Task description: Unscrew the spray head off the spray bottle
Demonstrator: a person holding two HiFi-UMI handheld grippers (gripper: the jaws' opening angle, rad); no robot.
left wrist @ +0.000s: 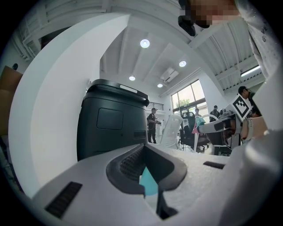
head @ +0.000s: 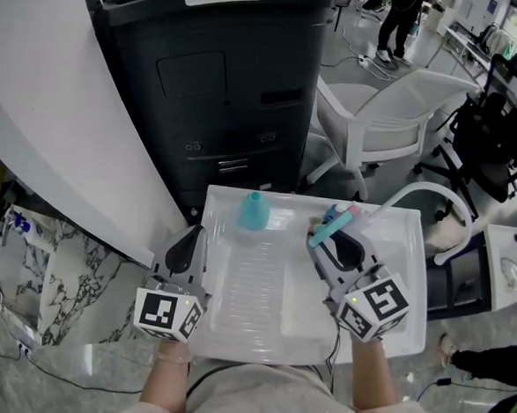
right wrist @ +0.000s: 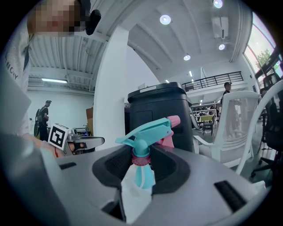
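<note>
Task looks basically done: spray head (head: 335,219) is off the bottle and sits in the right gripper (head: 336,240), jaws part open and clamped on the teal stem just under the pink collar, trigger and pink nozzle sticking up above the jaws. Right gripper view shows nothing hanging below the head but a short teal stem, no bottle attached. Bottle (head: 253,211), teal and cone-shouldered, stands upright on its own at the far left part of the white tray (head: 409,282), well apart from the head, neck looks bare. Left gripper (head: 190,237) has jaws fully together on nothing, held at the tray's left edge, near the bottle but not touching; in the left gripper view only a sliver of teal shows through the slit between the closed jaws, beyond them. What's left, by my read: maybe set the head down in the tray, nothing more to unscrew. Containers: tray holds just the bottle, rest of its floor shows no other items; can't tell if the bottle has liquid in it, it's opaque. Big dark bin (head: 223,84) behind the tray has its lid shut, contents not visible
</note>
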